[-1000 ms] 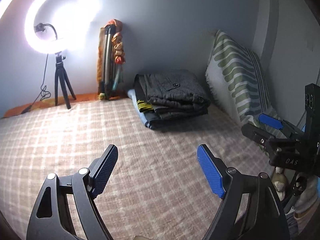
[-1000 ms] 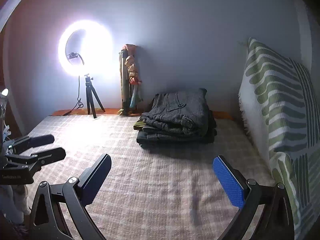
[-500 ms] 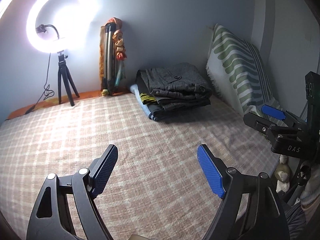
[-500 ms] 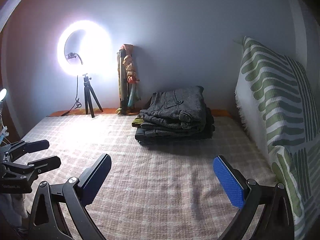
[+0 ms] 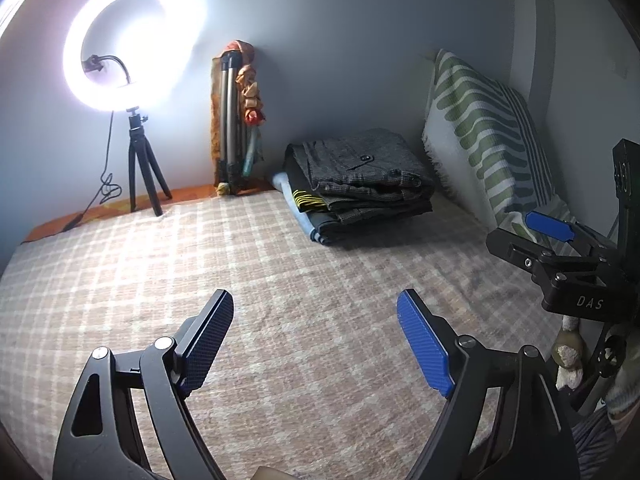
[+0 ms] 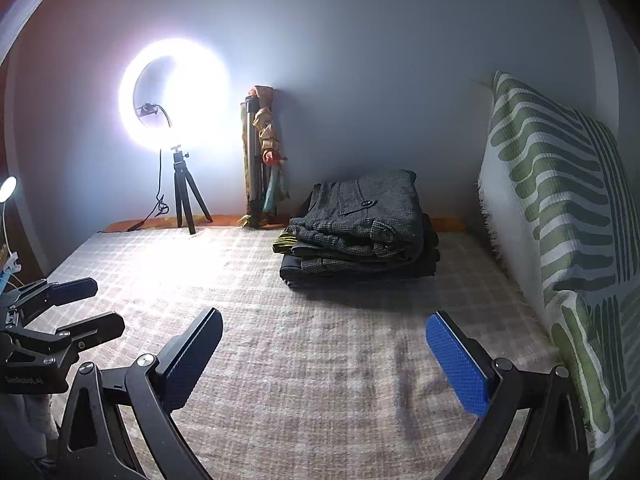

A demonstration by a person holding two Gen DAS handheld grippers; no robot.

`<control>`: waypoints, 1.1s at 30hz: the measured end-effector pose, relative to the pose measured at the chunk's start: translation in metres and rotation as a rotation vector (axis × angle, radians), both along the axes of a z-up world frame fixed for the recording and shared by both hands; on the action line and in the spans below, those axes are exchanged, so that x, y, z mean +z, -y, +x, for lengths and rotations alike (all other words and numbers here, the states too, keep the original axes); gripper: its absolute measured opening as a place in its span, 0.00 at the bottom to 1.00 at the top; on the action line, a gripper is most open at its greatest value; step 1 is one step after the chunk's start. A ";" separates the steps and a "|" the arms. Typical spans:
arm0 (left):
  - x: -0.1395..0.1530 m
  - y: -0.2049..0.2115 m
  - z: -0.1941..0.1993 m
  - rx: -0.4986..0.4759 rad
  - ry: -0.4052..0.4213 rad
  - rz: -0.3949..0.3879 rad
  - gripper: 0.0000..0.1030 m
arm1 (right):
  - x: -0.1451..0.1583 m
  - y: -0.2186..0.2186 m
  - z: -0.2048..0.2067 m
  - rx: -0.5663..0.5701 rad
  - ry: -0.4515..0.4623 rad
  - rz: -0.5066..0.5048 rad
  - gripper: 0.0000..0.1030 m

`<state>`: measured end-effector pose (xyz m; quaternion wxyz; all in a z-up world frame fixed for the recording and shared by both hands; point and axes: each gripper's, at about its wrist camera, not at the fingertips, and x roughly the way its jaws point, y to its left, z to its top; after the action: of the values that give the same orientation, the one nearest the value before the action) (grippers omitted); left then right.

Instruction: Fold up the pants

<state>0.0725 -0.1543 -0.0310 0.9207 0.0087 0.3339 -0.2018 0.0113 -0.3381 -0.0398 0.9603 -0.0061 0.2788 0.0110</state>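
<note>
A stack of folded pants (image 5: 356, 188), grey checked pair on top, lies at the far end of the checked bed cover (image 5: 280, 280), next to the wall; it also shows in the right wrist view (image 6: 360, 228). My left gripper (image 5: 316, 340) is open and empty, held above the bare cover well short of the stack. My right gripper (image 6: 324, 356) is open and empty too, over the cover in front of the stack. Each gripper shows in the other's view: the right one at the right edge (image 5: 536, 240), the left one at the left edge (image 6: 76, 308).
A lit ring light on a small tripod (image 5: 132, 60) stands at the far left by the wall. A folded tripod with cloth (image 5: 236, 120) leans on the wall. A green-striped pillow (image 5: 488, 140) stands along the right side; it also shows in the right wrist view (image 6: 560, 208).
Both grippers have drawn back and lifted a little, so the stack and pillow look slightly farther and lower. Both stay open and empty.
</note>
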 end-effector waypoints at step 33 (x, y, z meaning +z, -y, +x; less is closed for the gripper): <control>0.010 0.003 -0.006 0.007 0.040 0.013 0.82 | -0.002 -0.007 -0.002 0.011 -0.002 0.009 1.00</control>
<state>0.0666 -0.1568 -0.0205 0.9278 0.0177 0.3168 -0.1962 0.0097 -0.3306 -0.0414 0.9600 -0.0030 0.2796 0.0174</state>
